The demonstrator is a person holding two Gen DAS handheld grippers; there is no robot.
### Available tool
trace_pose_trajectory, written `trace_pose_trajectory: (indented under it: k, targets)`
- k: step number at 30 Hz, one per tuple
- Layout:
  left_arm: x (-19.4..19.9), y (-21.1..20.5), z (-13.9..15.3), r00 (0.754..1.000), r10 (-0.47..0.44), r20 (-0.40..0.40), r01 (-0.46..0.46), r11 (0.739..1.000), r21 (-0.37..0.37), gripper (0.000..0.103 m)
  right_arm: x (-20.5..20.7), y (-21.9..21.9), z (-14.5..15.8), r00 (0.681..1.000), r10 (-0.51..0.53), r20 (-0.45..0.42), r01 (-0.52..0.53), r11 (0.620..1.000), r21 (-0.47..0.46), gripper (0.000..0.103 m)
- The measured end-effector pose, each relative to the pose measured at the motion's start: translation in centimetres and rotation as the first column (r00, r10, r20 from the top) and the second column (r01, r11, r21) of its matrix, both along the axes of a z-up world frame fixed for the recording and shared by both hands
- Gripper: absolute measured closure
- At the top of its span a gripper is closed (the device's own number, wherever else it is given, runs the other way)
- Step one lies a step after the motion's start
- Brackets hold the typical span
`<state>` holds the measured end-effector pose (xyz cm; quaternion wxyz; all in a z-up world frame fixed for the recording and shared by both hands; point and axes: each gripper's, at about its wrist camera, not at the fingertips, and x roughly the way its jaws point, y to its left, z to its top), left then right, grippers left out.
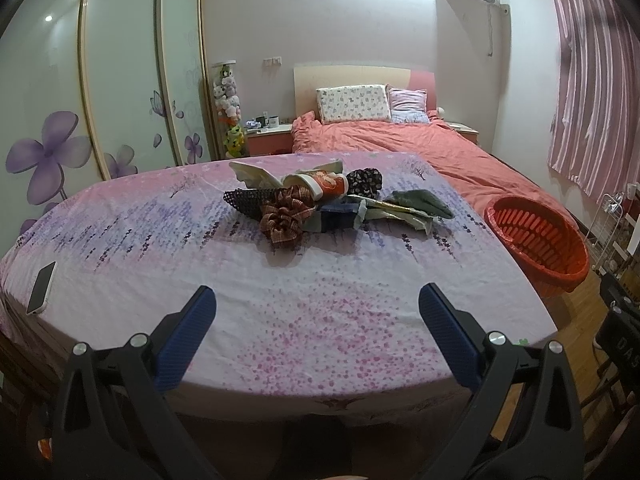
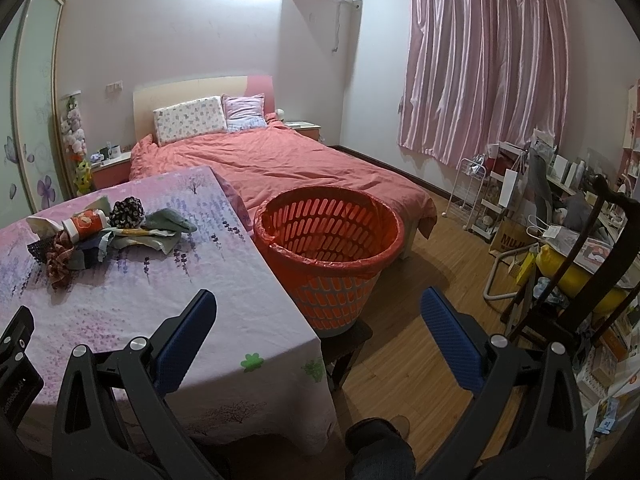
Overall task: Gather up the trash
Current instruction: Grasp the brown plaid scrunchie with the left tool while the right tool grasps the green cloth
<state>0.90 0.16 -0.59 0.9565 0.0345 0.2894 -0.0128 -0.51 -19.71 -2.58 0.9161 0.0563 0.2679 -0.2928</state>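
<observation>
A pile of trash [image 1: 316, 204] lies mid-table on the lilac floral cloth: a red paper cup [image 1: 328, 185], a plaid ribbon bow [image 1: 285, 220], dark netting, a white fan-like piece and green scraps. The same trash pile [image 2: 100, 232] appears at the left in the right wrist view. An orange slatted basket [image 2: 328, 248] lined with a red bag stands on a dark stool beside the table's right edge; the basket [image 1: 536, 240] is at the right in the left wrist view. My left gripper [image 1: 318, 300] is open above the table's near edge, well short of the pile. My right gripper [image 2: 320, 304] is open, over the table's corner and the floor.
A phone [image 1: 41, 287] lies at the table's left edge. A bed with a coral duvet [image 2: 288, 160] stands behind the table. A wardrobe [image 1: 120, 80] lines the left wall. A dark wooden chair [image 2: 580, 264] and cluttered shelves [image 2: 500, 196] are at the right. A person's knee [image 2: 380, 448] is at the bottom.
</observation>
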Motion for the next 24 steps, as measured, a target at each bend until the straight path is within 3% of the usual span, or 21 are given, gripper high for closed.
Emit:
trace_pose_trajectory:
  k: [12,16,21,24]
  targets:
    - [5.0,5.0,-2.3,0.995,0.072,-0.070,-0.076,0.995,-0.063,0.004,3.9,0.6,-1.4,0.995,0.099,-0.033,-0.099,0.995,0.016,0.002]
    - [8.0,7.1,-3.0,0.993,0.072,-0.094,-0.081,0.992,-0.093,0.004,5.9,-0.1,-2.2,0.985,0.173,-0.027,-0.170,0.982,0.083,0.002]
    - [11.8,7.4,-3.3,0.994,0.035,-0.103,-0.042,0.997,-0.063,0.004,9.7,-0.7,-2.7,0.974,0.225,-0.018,-0.220,0.964,0.150,0.002]
    - [14.2,7.2,-3.6,0.994,0.019,-0.106,-0.025,0.998,-0.055,0.005,12.7,-0.7,-2.6,0.958,0.286,-0.003,-0.280,0.940,0.195,0.012]
